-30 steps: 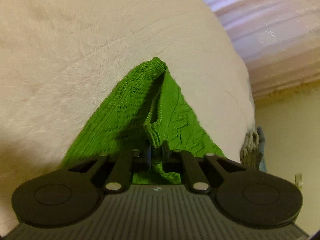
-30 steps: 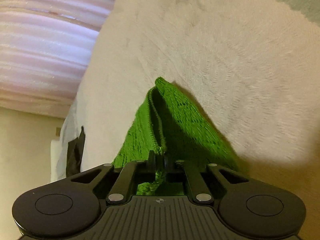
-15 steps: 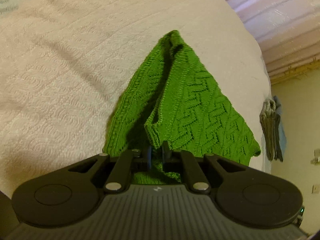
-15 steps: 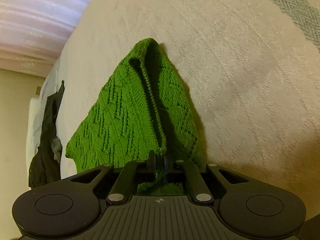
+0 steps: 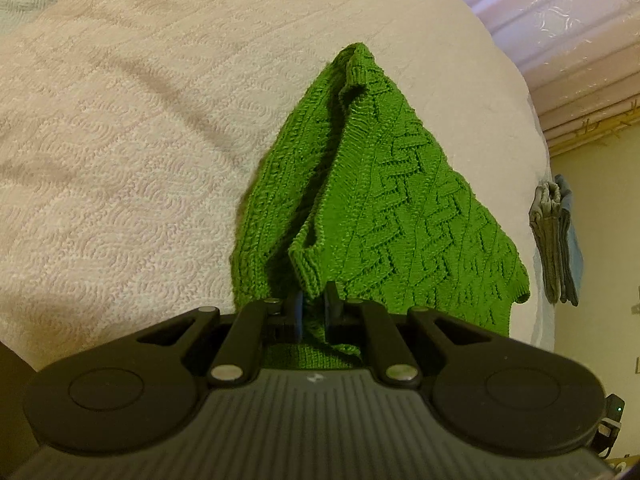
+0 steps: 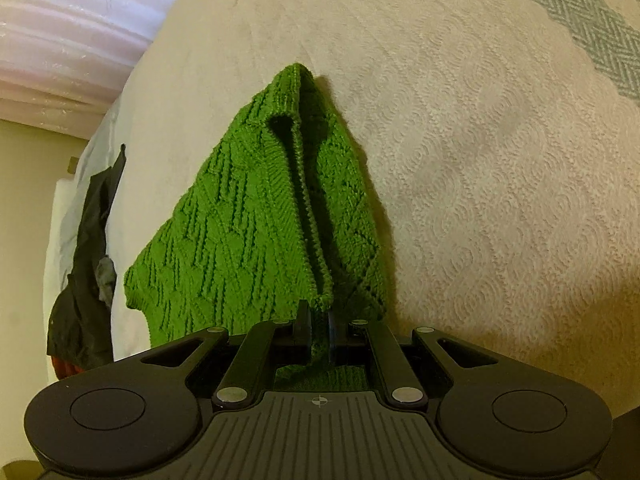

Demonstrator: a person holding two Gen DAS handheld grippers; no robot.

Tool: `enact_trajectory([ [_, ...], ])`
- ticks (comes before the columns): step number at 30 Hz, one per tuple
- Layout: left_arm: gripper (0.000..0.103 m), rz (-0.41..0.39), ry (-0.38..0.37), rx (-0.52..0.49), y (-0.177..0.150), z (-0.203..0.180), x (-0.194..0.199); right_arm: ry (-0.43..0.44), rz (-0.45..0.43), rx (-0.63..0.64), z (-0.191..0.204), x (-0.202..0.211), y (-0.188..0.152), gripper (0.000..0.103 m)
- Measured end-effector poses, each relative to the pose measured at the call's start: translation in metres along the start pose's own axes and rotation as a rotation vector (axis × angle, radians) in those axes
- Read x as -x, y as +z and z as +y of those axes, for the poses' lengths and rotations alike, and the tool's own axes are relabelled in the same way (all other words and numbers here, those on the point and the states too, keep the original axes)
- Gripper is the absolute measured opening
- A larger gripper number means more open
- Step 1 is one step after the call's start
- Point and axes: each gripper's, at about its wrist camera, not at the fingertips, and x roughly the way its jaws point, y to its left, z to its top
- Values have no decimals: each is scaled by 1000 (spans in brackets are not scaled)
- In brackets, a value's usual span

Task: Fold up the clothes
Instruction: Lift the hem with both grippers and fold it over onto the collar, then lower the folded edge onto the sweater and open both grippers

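Observation:
A bright green knitted garment (image 5: 400, 208) hangs over the white textured bedspread (image 5: 120, 140). My left gripper (image 5: 314, 304) is shut on one edge of it. The knit drapes away from the jaws, its far tip down on the bed. In the right wrist view the same green garment (image 6: 240, 240) hangs from my right gripper (image 6: 319, 320), which is shut on another edge of it. The bedspread (image 6: 480, 160) lies under it.
Grey and blue folded cloth (image 5: 554, 232) hangs off the bed's edge in the left wrist view. Dark clothing (image 6: 88, 260) lies at the bed's edge in the right wrist view. Pink curtains (image 5: 560, 20) are behind. A grey herringbone stripe (image 6: 580, 20) crosses the bedspread.
Both grippers have lifted with the garment. More of the knit hangs in view, and its lower corner shows over the bed's edge.

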Motion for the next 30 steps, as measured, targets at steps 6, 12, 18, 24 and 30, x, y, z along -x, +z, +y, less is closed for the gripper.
enact_trajectory([
  [6,7,26,38,-26,0,-1,-13,-56,28,13,-7,-13,-5,5],
  [12,14,81,110,-86,2,-7,-27,-168,68,116,8,-22,2,54],
  [18,15,47,201,-258,29,-33,-3,-327,-103,317,42,0,22,84],
  [24,15,-157,171,-377,80,-71,7,-294,-278,558,96,-22,51,81],
  [30,16,-209,124,-517,120,-106,-51,-251,-275,719,123,-85,59,55],
])
